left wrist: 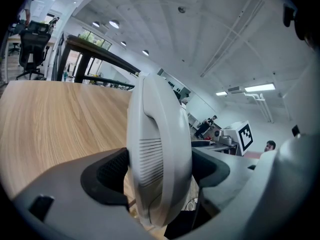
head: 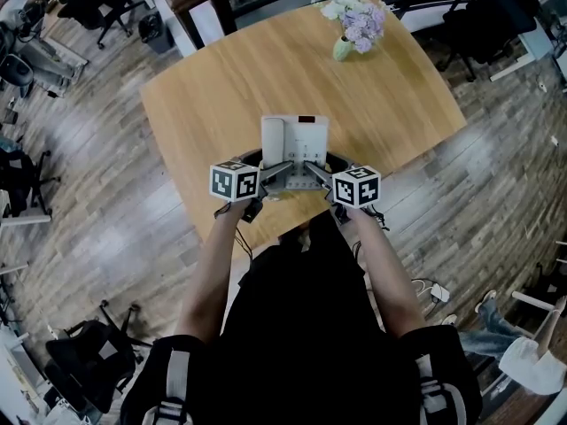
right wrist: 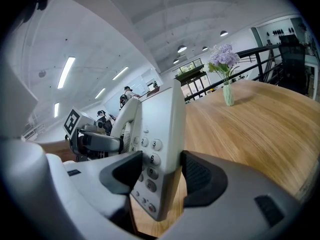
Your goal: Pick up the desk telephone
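Observation:
The white desk telephone (head: 295, 139) is held above the near edge of the wooden table (head: 230, 87), tilted. My left gripper (head: 285, 173) is shut on its left side, where the handset (left wrist: 159, 156) fills the gap between the dark pads. My right gripper (head: 312, 173) is shut on the telephone's right side; the keypad edge (right wrist: 159, 156) sits between its pads. In the right gripper view the left gripper (right wrist: 92, 141) shows beyond the handset. The phone's underside is hidden.
A small vase of pale flowers (head: 354, 23) stands at the table's far side, also seen as the vase (right wrist: 227, 91) in the right gripper view. Office chairs (head: 97, 3) ring the table on the wood floor. People stand far off in the room.

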